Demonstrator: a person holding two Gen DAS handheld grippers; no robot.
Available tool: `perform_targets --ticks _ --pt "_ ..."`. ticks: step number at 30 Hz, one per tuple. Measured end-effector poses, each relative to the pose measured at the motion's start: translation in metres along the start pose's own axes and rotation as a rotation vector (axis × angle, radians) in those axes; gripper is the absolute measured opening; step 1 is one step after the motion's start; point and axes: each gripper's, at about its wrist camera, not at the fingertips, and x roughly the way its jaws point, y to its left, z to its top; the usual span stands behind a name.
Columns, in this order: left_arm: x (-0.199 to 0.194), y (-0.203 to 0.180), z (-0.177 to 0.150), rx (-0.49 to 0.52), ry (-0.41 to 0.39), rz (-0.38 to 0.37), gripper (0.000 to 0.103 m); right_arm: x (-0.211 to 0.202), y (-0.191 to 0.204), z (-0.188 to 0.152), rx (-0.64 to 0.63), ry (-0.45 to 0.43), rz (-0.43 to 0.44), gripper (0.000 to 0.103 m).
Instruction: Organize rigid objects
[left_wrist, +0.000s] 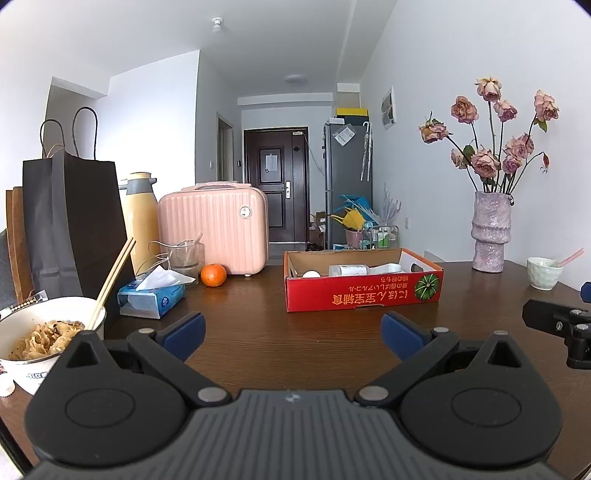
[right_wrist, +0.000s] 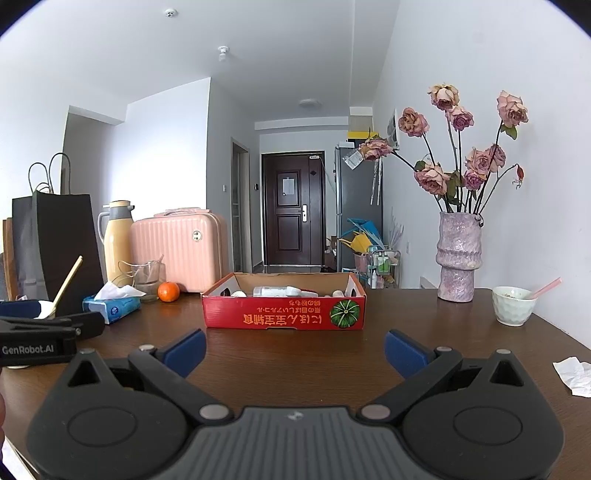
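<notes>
- Dark brown wood formed the table (left_wrist: 295, 332) top, and both grippers hovered low over its near edge, facing the far wall.
- The left gripper (left_wrist: 293, 336) had its blue-padded fingers (left_wrist: 184, 334) spread wide apart, with nothing between them.
- The right gripper (right_wrist: 295, 350) likewise stood with jaws parted and empty; its blue pads (right_wrist: 404, 350) framed bare tabletop.
- Each gripper showed at the edge of the other's view, so the two were side by side and apart.
- A white bowl of noodles (left_wrist: 44, 332) with chopsticks (left_wrist: 110, 284) leaning in it stood at the near left, just beside the left gripper.
- A crumpled white paper (right_wrist: 576, 376) lay at the near right of the table.
- The red cardboard box (right_wrist: 284, 314), printed with a green squash, sat mid-table ahead of both grippers; it held a clear bottle (left_wrist: 347, 270) lying on its side, a white tube (left_wrist: 386, 268) and small pale round items that could not be identified.
- A blue tissue pack (left_wrist: 151, 299) and an orange (left_wrist: 213, 275) lay left of the box, with a glass jar (left_wrist: 184, 258) behind them.
- A pale cup with a pink straw (right_wrist: 513, 304) stood at the right, well apart from the box.
- Furthest back stood a black paper bag (left_wrist: 74, 221), a yellow flask (left_wrist: 138, 218), a pink case (left_wrist: 214, 229) and a mauve vase of dried roses (right_wrist: 458, 254).
</notes>
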Motion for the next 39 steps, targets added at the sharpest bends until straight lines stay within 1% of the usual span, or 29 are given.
perform_targets --ticks 39 --pt "0.0004 -0.0033 -0.0014 0.004 0.005 -0.012 0.103 0.0071 0.0033 -0.0037 -0.003 0.021 0.005 0.103"
